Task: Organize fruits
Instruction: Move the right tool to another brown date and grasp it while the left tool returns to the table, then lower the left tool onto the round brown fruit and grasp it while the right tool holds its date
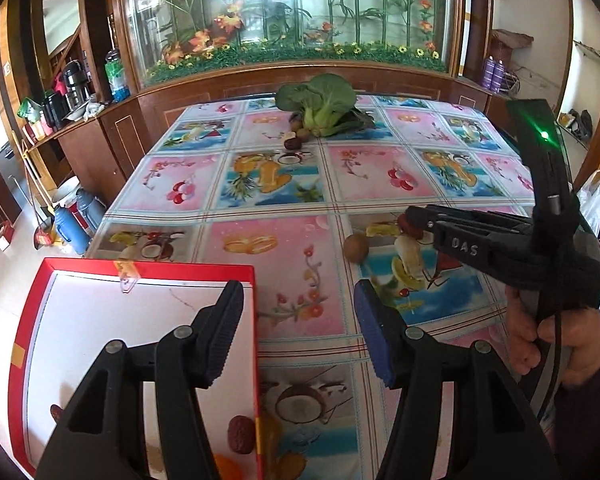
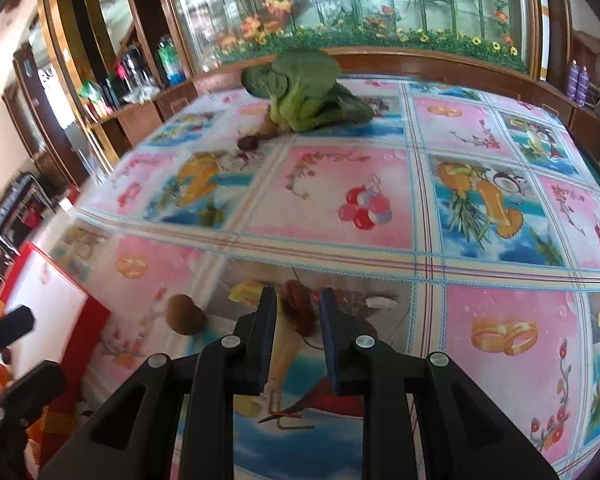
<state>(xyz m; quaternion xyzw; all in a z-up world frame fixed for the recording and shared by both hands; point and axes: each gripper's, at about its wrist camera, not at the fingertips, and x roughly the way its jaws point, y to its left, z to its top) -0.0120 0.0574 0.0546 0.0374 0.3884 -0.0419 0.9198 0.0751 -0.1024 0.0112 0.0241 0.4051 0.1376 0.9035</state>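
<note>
My right gripper [image 2: 298, 306] is shut on a wrinkled red date [image 2: 300, 314] just above the tablecloth. The left wrist view shows that gripper [image 1: 413, 213] from the side, with the date [image 1: 405, 224] at its tip. A brown round fruit [image 2: 186, 314] [image 1: 356, 247] lies just left of it. My left gripper [image 1: 300, 332] is open and holds nothing, over the right rim of a red box [image 1: 148, 270] with a white floor. Inside the box lie a red date [image 1: 242, 434] and an orange fruit [image 1: 224, 468], partly hidden by my fingers.
A green leafy vegetable [image 1: 320, 104] [image 2: 300, 92] lies at the table's far side, with small brown fruits and a dark date [image 1: 291, 143] [image 2: 248, 143] next to it. A fruit-print tablecloth [image 1: 300, 200] covers the table. Wooden cabinets stand behind and to the left.
</note>
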